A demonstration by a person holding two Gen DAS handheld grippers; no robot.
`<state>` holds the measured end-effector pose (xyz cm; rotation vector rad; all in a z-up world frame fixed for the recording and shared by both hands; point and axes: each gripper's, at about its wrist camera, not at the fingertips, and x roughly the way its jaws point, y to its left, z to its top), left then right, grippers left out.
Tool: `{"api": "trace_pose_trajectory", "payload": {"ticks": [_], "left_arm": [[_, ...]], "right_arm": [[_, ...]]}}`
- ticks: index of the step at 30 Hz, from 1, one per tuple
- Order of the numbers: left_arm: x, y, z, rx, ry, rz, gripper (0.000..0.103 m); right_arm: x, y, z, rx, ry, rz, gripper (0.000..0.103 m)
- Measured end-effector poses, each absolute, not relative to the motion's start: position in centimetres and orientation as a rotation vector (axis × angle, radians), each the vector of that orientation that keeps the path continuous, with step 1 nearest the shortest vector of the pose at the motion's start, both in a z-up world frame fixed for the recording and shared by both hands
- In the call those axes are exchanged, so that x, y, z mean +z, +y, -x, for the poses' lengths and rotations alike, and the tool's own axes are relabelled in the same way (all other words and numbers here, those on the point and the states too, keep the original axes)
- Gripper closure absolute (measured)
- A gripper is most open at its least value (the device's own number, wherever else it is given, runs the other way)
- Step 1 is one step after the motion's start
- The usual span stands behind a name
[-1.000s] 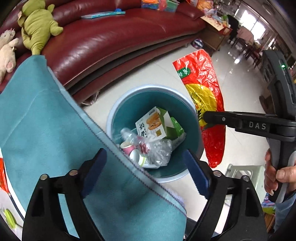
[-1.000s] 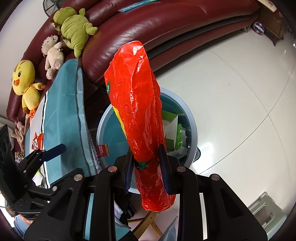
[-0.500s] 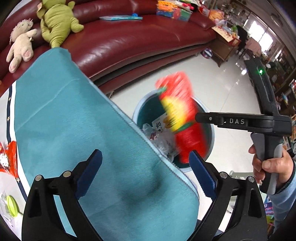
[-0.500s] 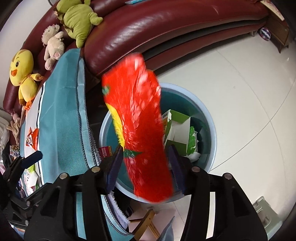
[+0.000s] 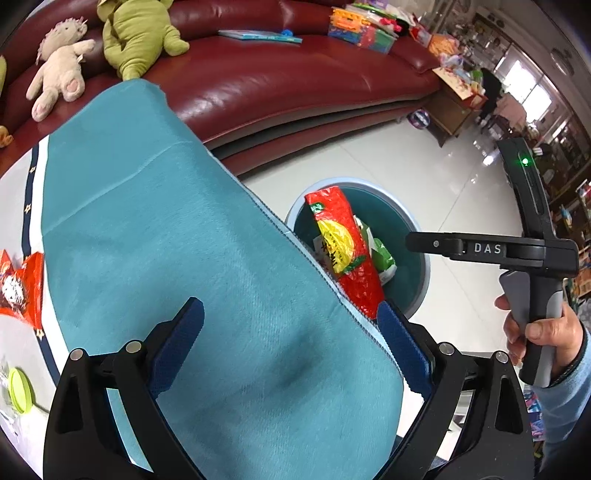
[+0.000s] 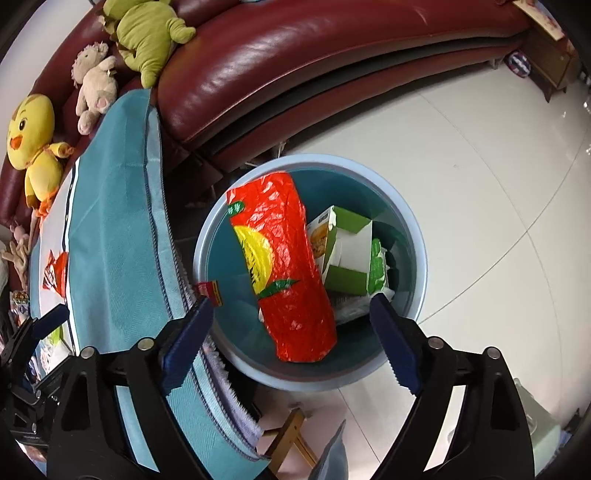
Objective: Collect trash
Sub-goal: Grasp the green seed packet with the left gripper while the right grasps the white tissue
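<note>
A red and yellow plastic bag (image 6: 288, 273) lies slanted inside the blue round trash bin (image 6: 419, 251) on the floor, on top of a green and white carton (image 6: 349, 251). It also shows in the left wrist view (image 5: 343, 251), in the bin (image 5: 413, 225). My right gripper (image 6: 291, 339) is open and empty above the bin's near rim; it also shows in the left wrist view (image 5: 424, 243). My left gripper (image 5: 291, 343) is open and empty over the teal tablecloth (image 5: 184, 258). A red snack wrapper (image 5: 20, 284) lies on the table at the left.
A dark red leather sofa (image 5: 277, 74) with plush toys (image 5: 136, 33) stands behind the table and bin. A green lid (image 5: 18, 389) lies at the table's left. A wooden stool leg (image 6: 291, 428) and a pale plastic stool (image 6: 535, 424) stand below the bin.
My right gripper opened and the red bag dropped from it into the bin. My left gripper moved back over the table, away from the bin.
</note>
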<state>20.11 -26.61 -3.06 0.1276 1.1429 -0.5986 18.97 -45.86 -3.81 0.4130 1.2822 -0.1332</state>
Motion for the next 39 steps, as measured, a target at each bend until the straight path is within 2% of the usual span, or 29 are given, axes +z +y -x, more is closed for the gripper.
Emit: {"api": "trace_pose_trajectory", "payload": {"ticks": [10, 18, 26, 39], "left_arm": [[-1.5, -22.4, -18.9, -0.561, 1.117, -0.082, 0.008], [-0.8, -16.2, -18.0, -0.485, 1.096, -0.030, 0.007], [-0.5, -7.3, -17.2, -0.355, 1.073, 0.027, 0.007], [-2.3, 7.9, -17.0, -0.062, 1.070, 0.107, 0.007]], "right_arm": [[-1.9, -41.5, -18.6, -0.104, 1.300, -0.347, 0.019], [-0.3, -35.3, -19.2, -0.005, 1.293, -0.257, 0.019], [1.1, -26.8, -20.2, 0.119, 1.283, -0.034, 0.019], [0.3, -16.1, -22.3, 0.230, 1.364, 0.019, 0.019]]}}
